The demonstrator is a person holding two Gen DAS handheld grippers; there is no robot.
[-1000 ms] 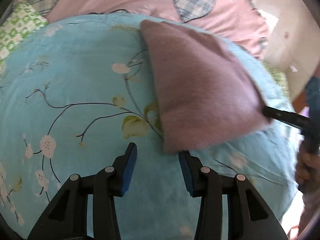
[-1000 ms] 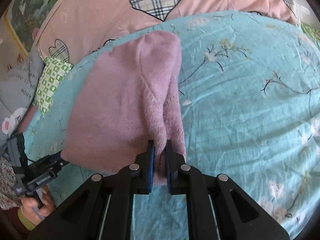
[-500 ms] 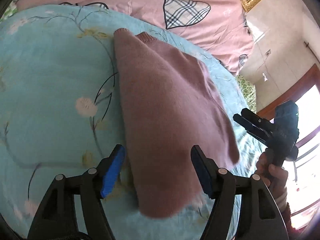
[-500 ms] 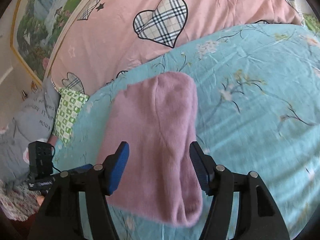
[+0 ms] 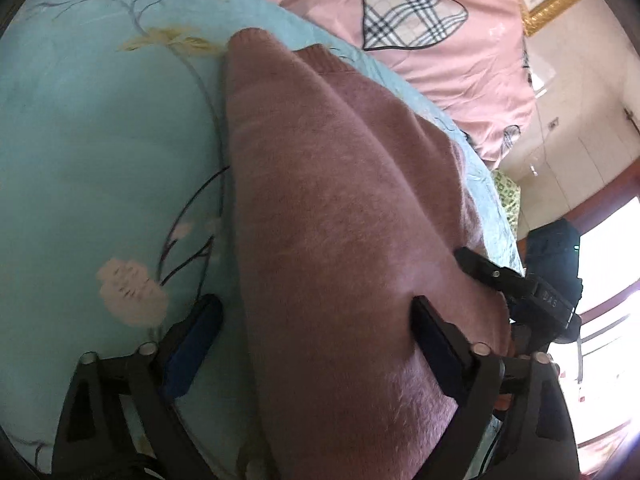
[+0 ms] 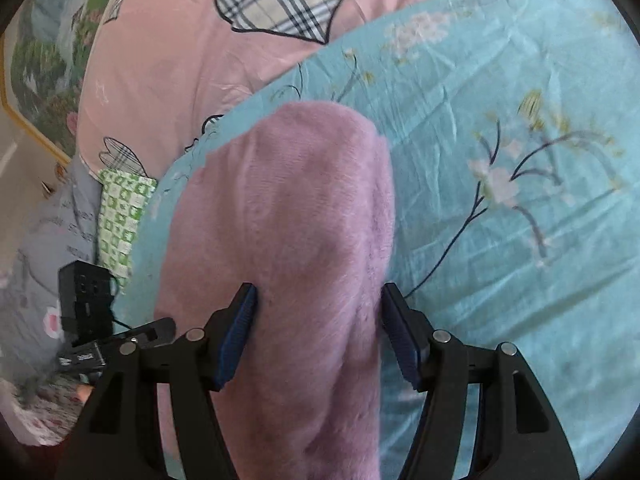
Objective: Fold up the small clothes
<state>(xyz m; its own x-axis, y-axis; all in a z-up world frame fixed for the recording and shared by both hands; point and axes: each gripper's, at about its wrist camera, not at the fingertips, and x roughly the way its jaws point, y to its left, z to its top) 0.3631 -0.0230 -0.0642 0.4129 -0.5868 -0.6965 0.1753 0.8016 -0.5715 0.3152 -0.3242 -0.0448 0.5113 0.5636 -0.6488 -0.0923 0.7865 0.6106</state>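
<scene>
A folded mauve-pink knitted garment [image 5: 340,216] lies on the light blue floral sheet [image 5: 92,128]. My left gripper [image 5: 316,320] is open, its fingers straddling the garment's near end. In the right wrist view the same garment [image 6: 288,216] lies between the wide-open fingers of my right gripper [image 6: 318,312], which sits over its near end. The right gripper also shows in the left wrist view [image 5: 516,284], at the garment's right edge. The left gripper shows at the lower left of the right wrist view [image 6: 120,340]. Neither gripper holds the fabric.
A pink quilt with plaid hearts [image 6: 208,40] lies behind the blue sheet [image 6: 500,160]. A green checked cloth [image 6: 122,216] and a grey printed cloth [image 6: 44,248] lie at the sheet's left edge. A wall and bright window [image 5: 600,288] are at the right.
My right gripper has let go of the garment's edge and opened wide. Both grippers have moved in closer over the garment's near end, which now lies flat between their fingers.
</scene>
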